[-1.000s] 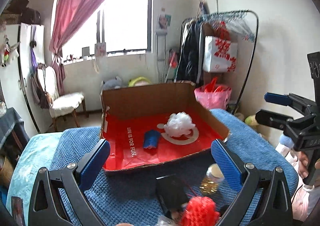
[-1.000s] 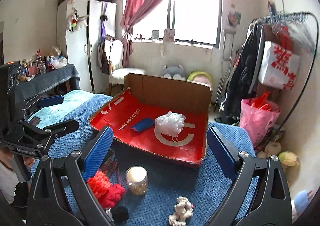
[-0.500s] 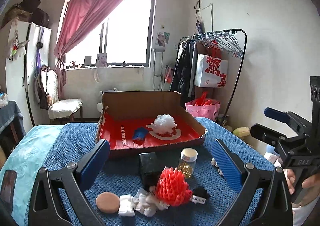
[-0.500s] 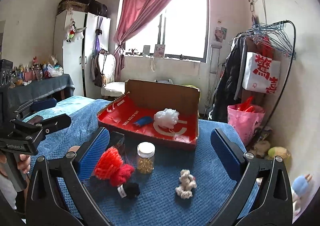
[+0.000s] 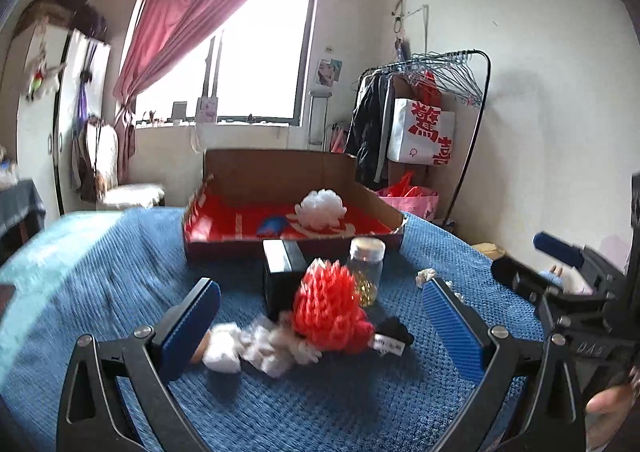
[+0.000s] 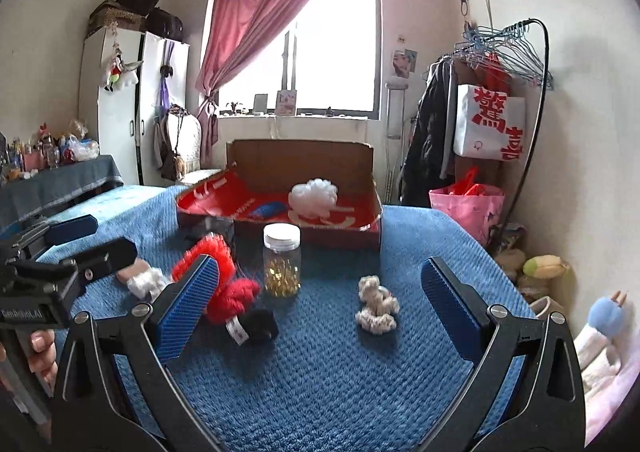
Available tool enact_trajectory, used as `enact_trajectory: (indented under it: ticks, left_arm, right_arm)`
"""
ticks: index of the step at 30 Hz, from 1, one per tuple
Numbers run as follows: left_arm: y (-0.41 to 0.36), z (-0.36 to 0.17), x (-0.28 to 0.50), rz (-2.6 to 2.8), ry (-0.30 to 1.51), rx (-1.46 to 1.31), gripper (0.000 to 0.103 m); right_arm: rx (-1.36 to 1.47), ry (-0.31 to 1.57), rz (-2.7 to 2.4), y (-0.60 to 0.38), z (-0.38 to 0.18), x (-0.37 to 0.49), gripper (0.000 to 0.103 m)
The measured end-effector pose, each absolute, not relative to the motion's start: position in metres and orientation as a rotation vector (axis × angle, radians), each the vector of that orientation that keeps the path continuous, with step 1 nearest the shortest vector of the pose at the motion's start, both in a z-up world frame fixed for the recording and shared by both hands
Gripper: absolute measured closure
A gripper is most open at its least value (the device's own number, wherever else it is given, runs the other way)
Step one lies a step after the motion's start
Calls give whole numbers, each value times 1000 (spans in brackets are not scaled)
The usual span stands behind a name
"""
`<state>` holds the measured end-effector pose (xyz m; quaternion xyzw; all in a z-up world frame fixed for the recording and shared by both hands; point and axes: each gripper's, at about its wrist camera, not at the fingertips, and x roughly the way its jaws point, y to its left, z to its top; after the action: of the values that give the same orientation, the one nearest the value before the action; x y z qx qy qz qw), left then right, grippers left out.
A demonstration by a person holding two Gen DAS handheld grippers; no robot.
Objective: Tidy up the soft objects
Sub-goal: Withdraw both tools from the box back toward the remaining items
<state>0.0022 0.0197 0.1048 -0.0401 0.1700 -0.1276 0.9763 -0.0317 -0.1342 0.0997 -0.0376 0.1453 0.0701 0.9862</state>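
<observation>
- Red-lined cardboard box (image 6: pixel 280 212), centre frame, already holds a white pouf (image 6: pixel 312 192): likely the collection spot.
- Red knit ball (image 5: pixel 332 308) and cream crochet piece (image 6: pixel 376 306) lie loose on the blue bedspread (image 6: pixel 320 372), lower centre.
- Left gripper (image 5: pixel 320 328): fingers spread, empty.
- Right gripper (image 6: pixel 320 304): fingers just opened wide, nothing between.

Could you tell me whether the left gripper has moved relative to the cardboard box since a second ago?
Yes. The left gripper has pulled back and sunk: the cardboard box now sits farther off and higher in its view, and the red knitted toy lies between its fingers.
</observation>
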Motion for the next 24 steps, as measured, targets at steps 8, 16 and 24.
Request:
enact_trajectory:
  ticks: [8, 16, 24]
  left_arm:
    - [24, 68, 9, -171, 375, -79, 0]
    - [20, 44, 15, -156, 459, -75, 0]
    - [17, 33, 22, -128, 525, -63, 0]
  right_arm:
    - [-79, 337, 105, -127, 59, -25, 0]
    - [-40, 433, 92, -136, 35, -12, 0]
    - [-12, 490, 91, -140, 24, -5, 0]
